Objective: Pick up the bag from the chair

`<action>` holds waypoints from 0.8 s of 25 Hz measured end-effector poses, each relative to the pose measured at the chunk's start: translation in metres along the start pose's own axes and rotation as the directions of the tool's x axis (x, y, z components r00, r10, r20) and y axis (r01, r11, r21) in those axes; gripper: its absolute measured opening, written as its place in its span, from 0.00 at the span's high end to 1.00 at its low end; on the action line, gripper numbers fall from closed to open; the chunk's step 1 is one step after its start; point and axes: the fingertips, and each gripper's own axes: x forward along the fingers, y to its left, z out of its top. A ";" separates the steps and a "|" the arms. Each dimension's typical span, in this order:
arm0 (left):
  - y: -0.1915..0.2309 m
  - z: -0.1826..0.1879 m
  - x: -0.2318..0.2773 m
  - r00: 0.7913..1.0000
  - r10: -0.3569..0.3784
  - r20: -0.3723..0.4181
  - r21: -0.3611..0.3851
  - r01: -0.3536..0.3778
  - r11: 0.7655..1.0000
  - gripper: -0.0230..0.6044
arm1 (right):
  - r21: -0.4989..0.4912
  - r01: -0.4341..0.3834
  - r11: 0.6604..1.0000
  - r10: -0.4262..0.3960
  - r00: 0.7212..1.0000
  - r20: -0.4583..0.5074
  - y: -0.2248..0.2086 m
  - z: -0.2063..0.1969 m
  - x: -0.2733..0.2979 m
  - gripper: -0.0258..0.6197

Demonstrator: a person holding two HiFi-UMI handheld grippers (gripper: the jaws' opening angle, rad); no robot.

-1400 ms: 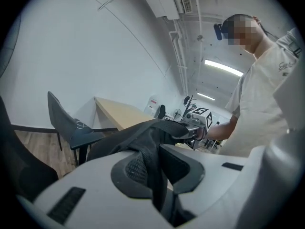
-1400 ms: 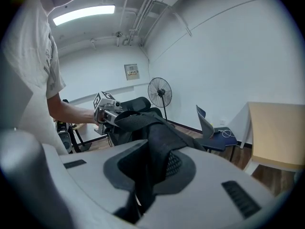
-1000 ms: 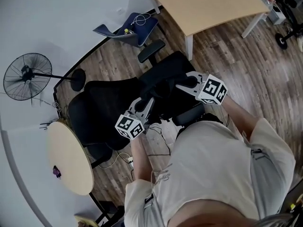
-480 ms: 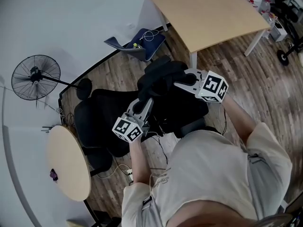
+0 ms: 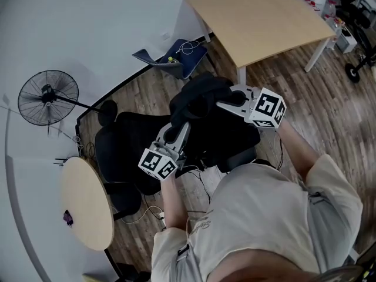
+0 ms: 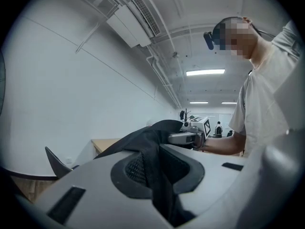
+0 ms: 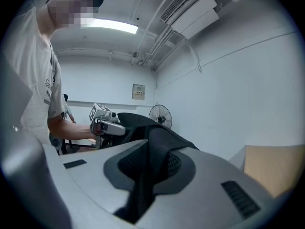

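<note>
The black bag (image 5: 198, 100) hangs bunched between my two grippers, above the seat of the black office chair (image 5: 126, 143). My left gripper (image 5: 181, 127) is shut on a fold of the bag's black fabric (image 6: 153, 149), which runs down between its jaws. At the bag's other side, my right gripper (image 5: 225, 105) is likewise shut on black fabric (image 7: 157, 149). Each gripper shows in the other's view: the right gripper (image 6: 190, 133) past the fabric, and the left gripper (image 7: 107, 124) beside a bare forearm. The bag's lower part is hidden.
A standing fan (image 5: 47, 97) is at the left near the wall. A round table (image 5: 88, 204) lies at lower left, a wooden table (image 5: 264, 16) at upper right. A blue folded thing (image 5: 173, 54) with a cord lies on the floor behind the chair. Cables trail under the chair.
Both grippers have risen together with the bag's fabric still between their jaws, and the bag has come up off the chair seat. The jaws have kept their width.
</note>
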 end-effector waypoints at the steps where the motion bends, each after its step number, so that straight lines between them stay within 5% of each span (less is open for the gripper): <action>1: 0.000 0.000 0.000 1.000 0.003 -0.004 0.008 -0.003 1.000 0.88 | -0.003 -0.002 1.000 0.002 1.000 0.000 0.000 0.001 0.000 0.91; 20: 0.003 -0.026 0.006 0.998 0.016 -0.069 0.025 -0.014 1.000 0.88 | 0.021 -0.016 1.000 0.016 1.000 -0.022 -0.002 -0.022 0.000 0.92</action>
